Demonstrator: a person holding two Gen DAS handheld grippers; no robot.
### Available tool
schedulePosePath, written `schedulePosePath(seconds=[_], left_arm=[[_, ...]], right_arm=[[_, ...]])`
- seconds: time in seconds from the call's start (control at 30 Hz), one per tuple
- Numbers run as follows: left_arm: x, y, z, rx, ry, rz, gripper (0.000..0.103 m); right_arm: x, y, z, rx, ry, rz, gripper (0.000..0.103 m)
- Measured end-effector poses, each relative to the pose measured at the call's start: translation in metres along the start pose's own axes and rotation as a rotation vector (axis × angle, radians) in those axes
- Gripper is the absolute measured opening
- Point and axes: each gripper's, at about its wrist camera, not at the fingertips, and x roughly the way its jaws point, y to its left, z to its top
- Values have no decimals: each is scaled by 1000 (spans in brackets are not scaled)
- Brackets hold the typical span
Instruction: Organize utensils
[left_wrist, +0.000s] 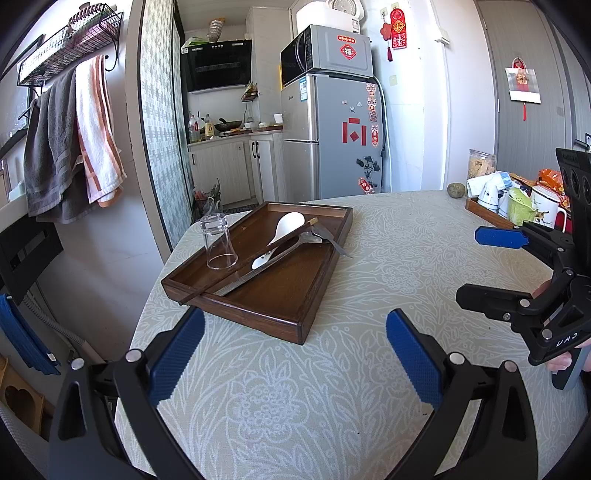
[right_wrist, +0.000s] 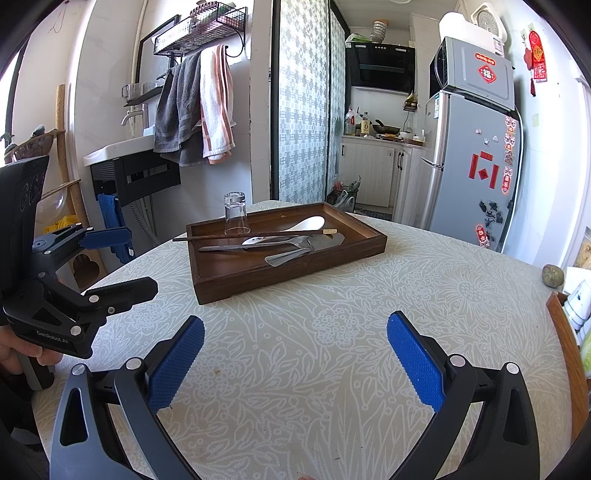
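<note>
Utensils (right_wrist: 280, 240) lie in the tray (right_wrist: 236, 280) (both grippers (left_wrist: 295, 354) (right_wrist: 295, 354) level, fingers spread, empty).

Right hand-held gripper (right_wrist: 295, 341) spread wide over tablecloth (right_wrist: 332, 314), wooden tray (right_wrist: 229, 273) holding upturned glass (right_wrist: 235, 214), perhaps spoons (right_wrist: 295, 240)

Legible markings on the handheld tools and kitchen appliances.
At the left edge of the right wrist view, the left tool (right_wrist: 122, 258) carries white lettering reading "GenRobot.AI" on its black body; at the right edge of the left wrist view, the right tool (left_wrist: 476, 266) shows the same lettering upside down, unreadable. The red diamond sticker (right_wrist: 487, 73) on the microwave (right_wrist: 476, 70), upper right, bears the character "福". Other stickers are too small to read.
</note>
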Motion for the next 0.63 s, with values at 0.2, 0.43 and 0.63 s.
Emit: schedulePosePath(seconds=[0.2, 0.43, 0.63], left_arm=[[0, 0, 0, -1, 1, 0, 100], [2, 0, -1, -9, 11, 4, 100], [2, -4, -1, -9, 12, 7, 100]], right_arm=[[0, 0, 0, 0, 0, 0, 100], [0, 0, 0, -1, 0, 0, 100], [0, 0, 0, -1, 0, 0, 100]])
